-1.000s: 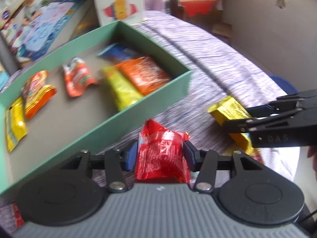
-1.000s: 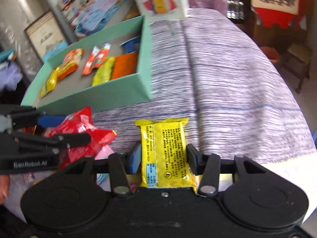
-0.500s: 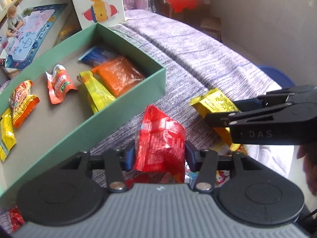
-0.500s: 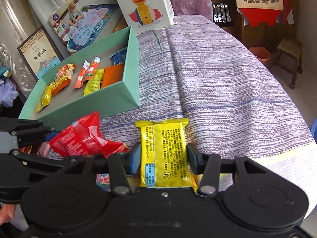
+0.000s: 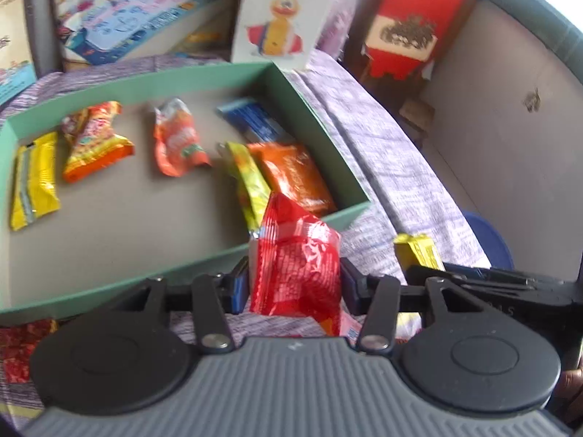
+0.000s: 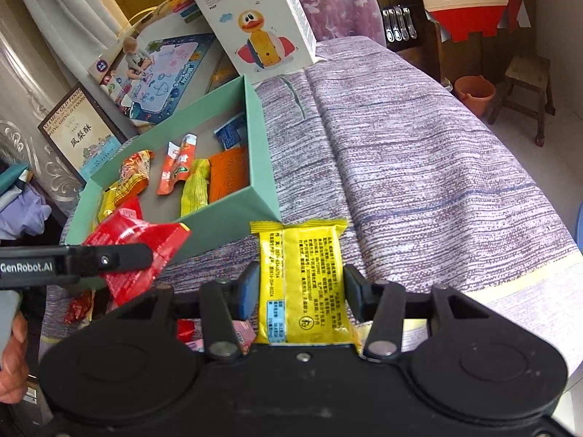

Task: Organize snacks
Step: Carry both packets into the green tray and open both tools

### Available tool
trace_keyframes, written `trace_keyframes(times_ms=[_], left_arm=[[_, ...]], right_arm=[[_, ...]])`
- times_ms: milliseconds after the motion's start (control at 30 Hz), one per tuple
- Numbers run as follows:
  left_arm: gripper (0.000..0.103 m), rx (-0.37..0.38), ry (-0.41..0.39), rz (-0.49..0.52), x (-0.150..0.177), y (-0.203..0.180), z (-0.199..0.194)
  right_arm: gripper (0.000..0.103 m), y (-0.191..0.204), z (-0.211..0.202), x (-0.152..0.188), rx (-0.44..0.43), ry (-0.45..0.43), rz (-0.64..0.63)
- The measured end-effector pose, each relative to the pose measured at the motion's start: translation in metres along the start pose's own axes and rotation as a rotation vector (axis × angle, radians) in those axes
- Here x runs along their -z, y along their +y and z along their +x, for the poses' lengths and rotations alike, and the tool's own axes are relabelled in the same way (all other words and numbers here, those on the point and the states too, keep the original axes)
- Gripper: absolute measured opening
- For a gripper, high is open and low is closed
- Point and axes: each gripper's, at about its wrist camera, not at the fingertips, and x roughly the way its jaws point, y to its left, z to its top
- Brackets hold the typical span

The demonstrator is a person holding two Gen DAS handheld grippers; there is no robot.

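Note:
My left gripper (image 5: pixel 294 284) is shut on a red snack packet (image 5: pixel 297 262) and holds it just above the near wall of the green box (image 5: pixel 120 273). The red packet also shows in the right wrist view (image 6: pixel 135 247), at the box's near left corner. My right gripper (image 6: pixel 300 291) is shut on a yellow snack packet (image 6: pixel 300 276), held above the purple cloth to the right of the green box (image 6: pixel 233 215). Several snacks lie in the box: yellow, orange, blue.
A white duck toy carton (image 6: pixel 255 18) and a play-mat box (image 6: pixel 156 69) stand behind the green box. More loose snacks (image 6: pixel 78 309) lie on the cloth near the front left. The purple tablecloth (image 6: pixel 419 167) stretches right to the table edge.
My left gripper has lifted and moved toward the box with the red packet, so the box interior now fills the view. My right gripper has risen slightly with the yellow packet.

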Motion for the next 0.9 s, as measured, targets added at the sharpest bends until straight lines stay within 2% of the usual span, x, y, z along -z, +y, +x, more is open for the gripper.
trace_keyframes(times_ms=[167,333,533,667,733,833,900], left_arm=[[0.048,0.045,0.020,-0.127,-0.003,0.030,-0.009],[0.049,0.046,0.048,-0.116,0.004,0.031,-0.001],[0.049,-0.046,0.063,0.021,0.030,0.016,0.019],[0.050,-0.059,0.066,0.098,0.044,0.011,0.023],[0.065,-0.073,0.037,0.163,0.048,0.002,0.019],[0.080,-0.113,-0.021,0.253,0.051,-0.009,0.010],[0.080,-0.122,-0.031,0.269,0.050,-0.011,0.008]], right_arm=[[0.047,0.011,0.001,-0.006,-0.023,0.017,0.011],[0.047,0.022,0.010,-0.004,-0.002,0.046,-0.019],[0.047,0.018,0.015,0.007,0.025,0.076,-0.023],[0.047,0.011,0.016,0.013,0.032,0.085,-0.017],[0.047,0.009,0.017,0.013,0.032,0.087,-0.014],[0.047,0.006,0.017,0.014,0.024,0.084,-0.007],[0.047,0.005,0.017,0.014,0.018,0.080,-0.007]])
